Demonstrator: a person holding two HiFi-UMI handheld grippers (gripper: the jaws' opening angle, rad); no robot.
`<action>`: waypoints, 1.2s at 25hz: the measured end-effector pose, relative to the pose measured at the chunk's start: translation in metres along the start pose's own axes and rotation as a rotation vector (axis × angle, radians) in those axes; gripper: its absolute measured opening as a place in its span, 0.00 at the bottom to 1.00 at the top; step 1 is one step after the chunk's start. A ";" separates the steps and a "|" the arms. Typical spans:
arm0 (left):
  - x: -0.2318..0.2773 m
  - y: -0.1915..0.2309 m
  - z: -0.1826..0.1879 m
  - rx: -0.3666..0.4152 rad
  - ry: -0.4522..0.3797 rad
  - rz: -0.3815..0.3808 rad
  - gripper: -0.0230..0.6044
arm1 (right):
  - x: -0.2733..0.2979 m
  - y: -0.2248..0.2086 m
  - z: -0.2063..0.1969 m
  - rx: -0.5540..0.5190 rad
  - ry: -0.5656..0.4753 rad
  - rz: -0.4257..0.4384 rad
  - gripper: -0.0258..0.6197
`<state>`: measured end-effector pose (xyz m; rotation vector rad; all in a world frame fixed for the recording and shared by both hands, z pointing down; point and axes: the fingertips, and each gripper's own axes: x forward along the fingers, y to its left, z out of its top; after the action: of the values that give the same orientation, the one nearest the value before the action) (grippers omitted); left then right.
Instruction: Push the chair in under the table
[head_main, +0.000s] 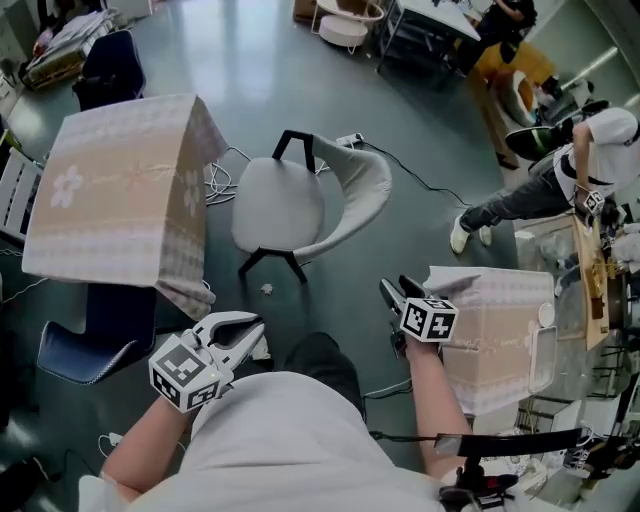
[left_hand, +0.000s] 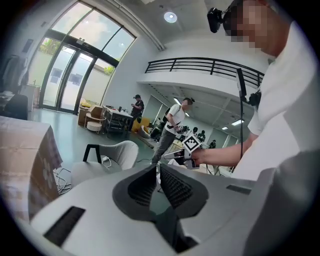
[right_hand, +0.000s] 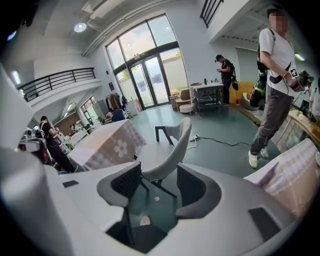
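A light grey shell chair on black legs stands out on the floor, apart from the table with the floral cloth at its left. The chair also shows in the left gripper view and, framed between the jaws, in the right gripper view. My left gripper hangs low by my body, short of the chair, its jaws shut with nothing in them. My right gripper points at the chair from the right and touches nothing. Its jaws stand open and empty.
A second clothed table stands close at my right. A dark blue chair sits under the floral table's near side. Cables lie on the floor behind the grey chair. A person bends over at the far right.
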<state>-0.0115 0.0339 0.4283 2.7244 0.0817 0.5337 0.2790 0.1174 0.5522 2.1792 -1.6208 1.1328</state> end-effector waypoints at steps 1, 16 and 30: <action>0.001 0.009 0.005 -0.011 -0.006 0.011 0.06 | 0.013 -0.007 0.009 0.017 0.007 -0.005 0.39; 0.066 0.098 0.074 -0.163 -0.069 0.323 0.06 | 0.242 -0.143 0.149 0.045 0.115 0.024 0.46; 0.062 0.124 0.084 -0.240 -0.086 0.501 0.06 | 0.338 -0.168 0.136 -0.010 0.331 0.015 0.27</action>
<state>0.0755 -0.1025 0.4224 2.5159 -0.6575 0.5162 0.5252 -0.1436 0.7322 1.8535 -1.4953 1.3984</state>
